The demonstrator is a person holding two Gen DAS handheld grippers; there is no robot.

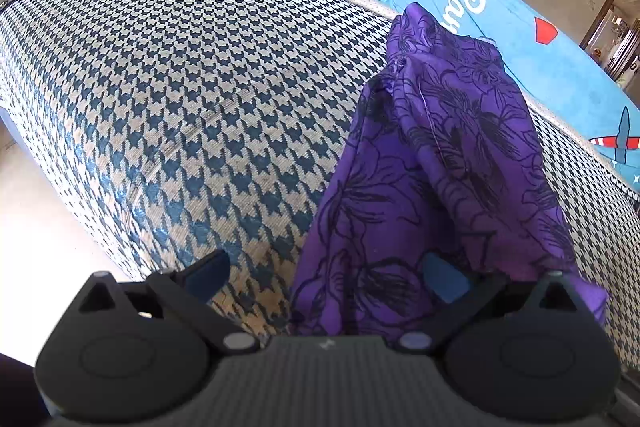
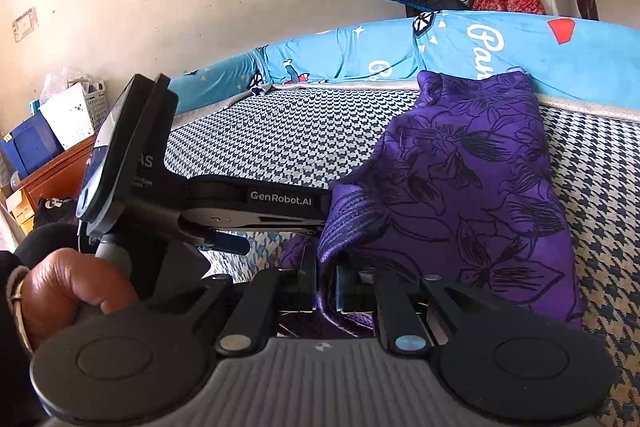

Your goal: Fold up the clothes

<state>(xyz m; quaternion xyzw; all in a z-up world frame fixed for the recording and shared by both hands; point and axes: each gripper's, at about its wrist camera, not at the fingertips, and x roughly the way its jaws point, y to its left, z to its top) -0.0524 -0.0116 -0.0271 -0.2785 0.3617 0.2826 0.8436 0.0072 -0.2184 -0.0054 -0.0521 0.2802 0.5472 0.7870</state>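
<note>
Purple garment (image 2: 468, 187) on houndstooth mat (image 1: 180, 87), right claw (image 2: 328, 291) pinching its edge, left claw (image 1: 324, 275) spread wide

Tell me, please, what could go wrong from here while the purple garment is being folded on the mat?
1. The right gripper pinches only a thin bunched edge of the garment; it could slip out.
2. The left gripper is open, its jaws wide, with cloth draped over one finger, so it may snag or drag the fabric.
3. The garment lies in a crumpled heap on the mat, so a fold could trap wrinkles.
</note>
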